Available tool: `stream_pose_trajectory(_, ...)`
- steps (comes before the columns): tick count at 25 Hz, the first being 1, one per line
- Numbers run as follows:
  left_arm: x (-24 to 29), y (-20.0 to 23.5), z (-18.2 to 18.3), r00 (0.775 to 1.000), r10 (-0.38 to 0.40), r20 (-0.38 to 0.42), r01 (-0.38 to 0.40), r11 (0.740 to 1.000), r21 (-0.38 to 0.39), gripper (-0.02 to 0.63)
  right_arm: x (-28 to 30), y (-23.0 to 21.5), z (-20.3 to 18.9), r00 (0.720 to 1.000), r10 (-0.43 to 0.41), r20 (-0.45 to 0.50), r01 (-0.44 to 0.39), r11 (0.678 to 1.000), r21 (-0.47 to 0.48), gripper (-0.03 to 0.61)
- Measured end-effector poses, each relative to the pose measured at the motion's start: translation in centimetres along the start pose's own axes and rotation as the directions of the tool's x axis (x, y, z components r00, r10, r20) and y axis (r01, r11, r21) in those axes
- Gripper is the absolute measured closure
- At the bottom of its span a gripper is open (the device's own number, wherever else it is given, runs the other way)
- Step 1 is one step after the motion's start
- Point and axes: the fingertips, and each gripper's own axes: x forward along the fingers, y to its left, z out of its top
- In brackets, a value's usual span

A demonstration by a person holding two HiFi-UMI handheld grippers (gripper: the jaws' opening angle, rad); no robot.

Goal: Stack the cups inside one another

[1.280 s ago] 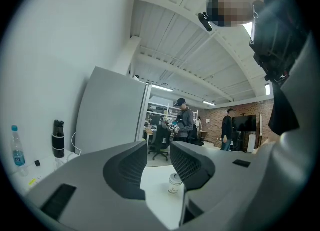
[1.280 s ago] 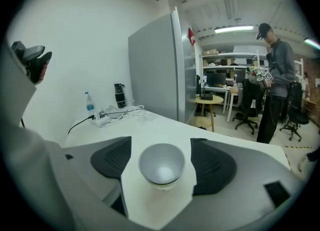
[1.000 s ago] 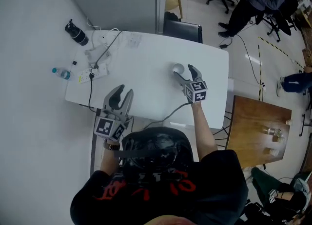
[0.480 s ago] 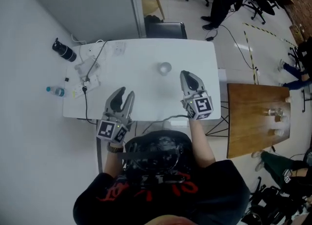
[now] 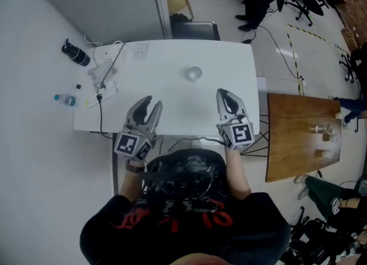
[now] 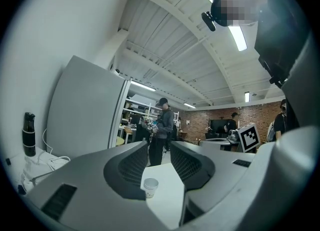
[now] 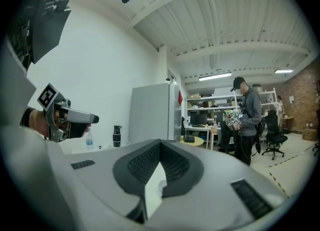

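Overhead first: white desk (image 5: 166,63) w/ one paper cup (image 5: 194,74) upright near its middle, slightly toward the far edge. L claw (image 5: 150,105) and R claw (image 5: 225,94) hang over the near edge, both well apart from the cup. Black bottle (image 5: 75,53) sits at the far left corner, cables (image 5: 106,71) beside it.

L claw view: jaws apart, nothing btw the pads. The cup (image 6: 150,186) shows thru the gap, out on the desk.

R claw view: jaws together, tips meeting, nothing gripped. L claw (image 7: 92,120) is visible at left, w/ the bottle (image 7: 117,136) beyond.
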Motion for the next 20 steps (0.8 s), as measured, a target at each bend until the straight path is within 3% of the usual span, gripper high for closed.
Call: stream_pose_trajectory(20,-0.7,0.1,0.0,1.000,0.024,-0.016,-0.024,1.000,0.000,0.468,0.3,1.4,1.2,0.998,0.067,0.019,-0.067,0.998,0.002,0.575)
